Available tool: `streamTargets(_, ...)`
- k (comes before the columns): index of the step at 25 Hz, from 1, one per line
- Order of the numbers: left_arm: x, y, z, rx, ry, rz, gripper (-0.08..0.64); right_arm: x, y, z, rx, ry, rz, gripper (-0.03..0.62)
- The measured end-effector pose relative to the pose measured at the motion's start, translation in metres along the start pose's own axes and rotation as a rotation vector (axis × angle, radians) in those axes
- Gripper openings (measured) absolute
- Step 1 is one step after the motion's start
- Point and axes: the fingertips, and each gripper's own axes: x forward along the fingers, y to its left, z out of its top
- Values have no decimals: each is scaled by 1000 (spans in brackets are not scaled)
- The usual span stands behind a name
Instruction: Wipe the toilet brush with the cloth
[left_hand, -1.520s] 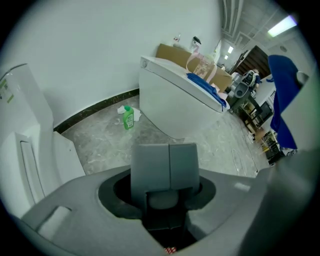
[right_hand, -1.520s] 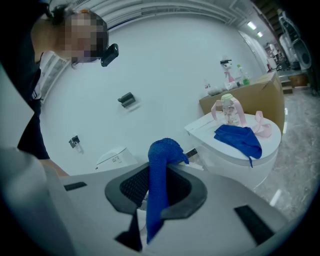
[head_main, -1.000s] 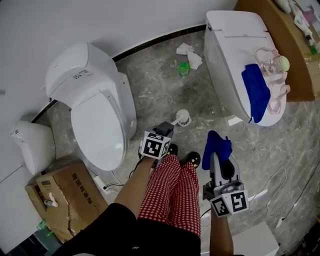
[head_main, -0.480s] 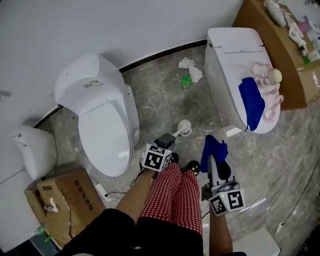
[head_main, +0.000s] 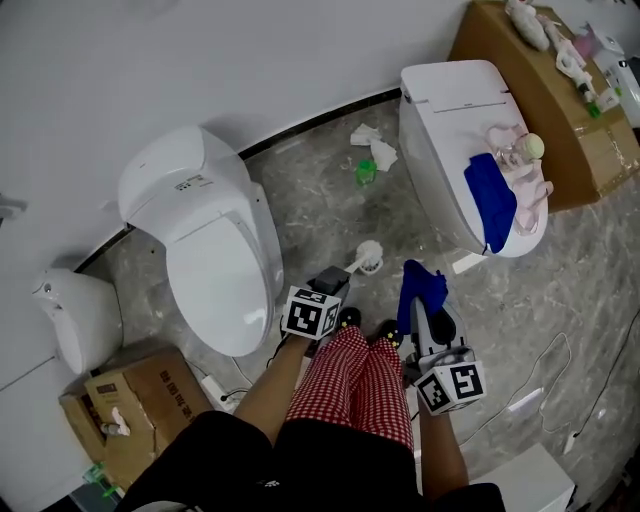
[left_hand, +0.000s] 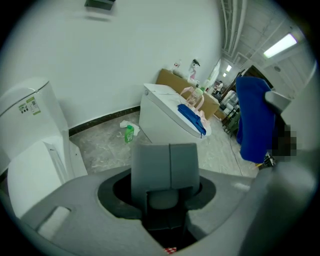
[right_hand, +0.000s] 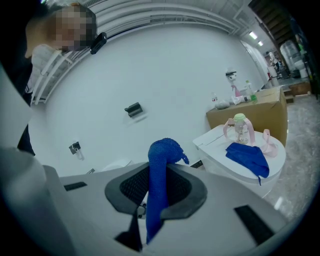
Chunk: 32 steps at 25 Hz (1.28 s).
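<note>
The toilet brush has a white bristle head (head_main: 369, 257) and a dark grey handle. My left gripper (head_main: 335, 278) is shut on that handle, and the head sticks out up and to the right above the marbled floor. In the left gripper view the grey handle block (left_hand: 165, 165) fills the gap between the jaws of the left gripper (left_hand: 165, 194) and hides the bristles. My right gripper (head_main: 426, 312) is shut on a blue cloth (head_main: 420, 283), which flops over its tip just right of the brush. The right gripper view shows the cloth (right_hand: 160, 165) pinched in that gripper (right_hand: 157, 194).
A white toilet (head_main: 215, 270) stands at left and another (head_main: 440, 120) at upper right, with a second blue cloth (head_main: 492, 205) and a pink-strapped bottle (head_main: 520, 150) on it. A green bottle (head_main: 366, 172), crumpled paper (head_main: 372, 145) and cardboard boxes (head_main: 130, 405) lie around.
Both grippers have risen a little, carrying the brush and the cloth with them. The head view has shifted, so the toilets sit differently in the picture.
</note>
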Motion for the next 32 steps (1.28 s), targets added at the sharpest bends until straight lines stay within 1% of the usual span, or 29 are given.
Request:
streamTargets(3, -10, -3, 9, -23, -16, -10, 181, -1, 3, 6, -3, -3, -6, 69)
streamTargets(7, -21, -13, 21, -21, -36, -27, 181, -4, 6, 17, -11, -8, -9, 69)
streamTargets(12, -30, -23, 38, 10, -45, -26, 181, -5, 5, 33, -11, -17, 0, 69)
streamTargets(17, -38, -36, 45, 18, -44, -35, 181, -9, 3, 46, -12, -22, -3, 69)
streamTargets(27, -54, -60, 62, 12, -75, -43, 181, -14, 5, 68, -16, -37, 33, 69)
streamTargets(32, -60, -69, 69, 11, -85, -48, 181, -15, 4, 77, -3, -46, 38, 69)
